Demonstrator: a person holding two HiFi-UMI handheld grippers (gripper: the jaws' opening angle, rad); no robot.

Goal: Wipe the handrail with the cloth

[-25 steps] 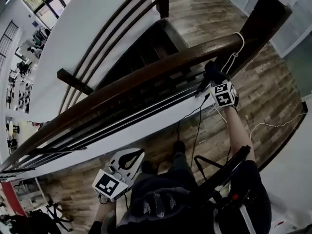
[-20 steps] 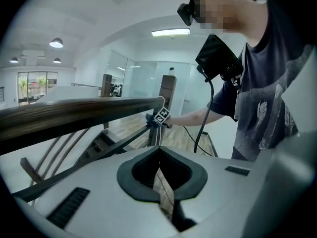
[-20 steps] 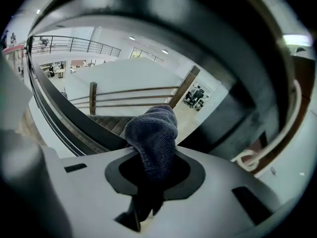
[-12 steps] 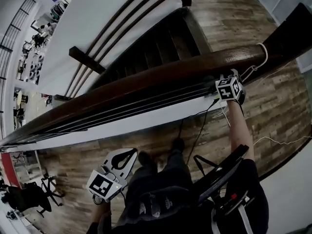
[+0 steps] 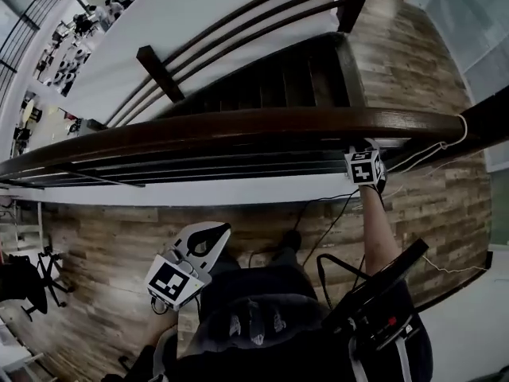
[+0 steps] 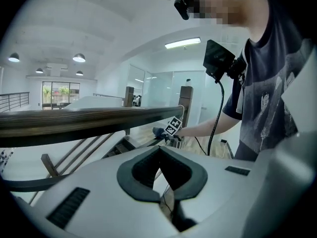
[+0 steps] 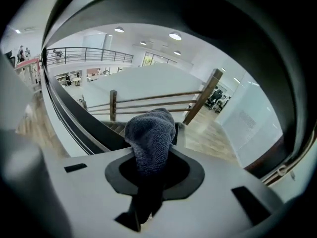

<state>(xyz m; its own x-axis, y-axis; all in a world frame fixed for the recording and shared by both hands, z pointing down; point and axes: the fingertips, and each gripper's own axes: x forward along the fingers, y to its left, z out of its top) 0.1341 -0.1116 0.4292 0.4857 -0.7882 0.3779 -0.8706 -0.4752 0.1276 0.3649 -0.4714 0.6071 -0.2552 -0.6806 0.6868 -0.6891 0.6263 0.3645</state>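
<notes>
The dark brown handrail (image 5: 238, 126) crosses the head view from left to right. My right gripper (image 5: 359, 150) is against its near, lower side, close to the right end. It is shut on a grey-blue cloth (image 7: 151, 133); in the right gripper view (image 7: 151, 155) the cloth bulges out of the jaws and the handrail (image 7: 237, 29) arcs dark overhead. My left gripper (image 5: 213, 237) hangs low near my body, shut and empty. In the left gripper view (image 6: 159, 150) the handrail (image 6: 89, 120) runs across, with the right gripper (image 6: 173, 127) beneath its far end.
Dark stair treads (image 5: 278, 82) drop away behind the rail, with a second railing (image 5: 238, 22) beyond. A white cord (image 5: 457, 130) loops over the rail by the dark post at right. Cables (image 5: 326, 229) trail over the wooden floor. An office chair (image 5: 24, 281) stands far left.
The head view has swung left, so the rail now lies nearly level. The right gripper stays at the rail's near side with the cloth. The left gripper has hardly moved.
</notes>
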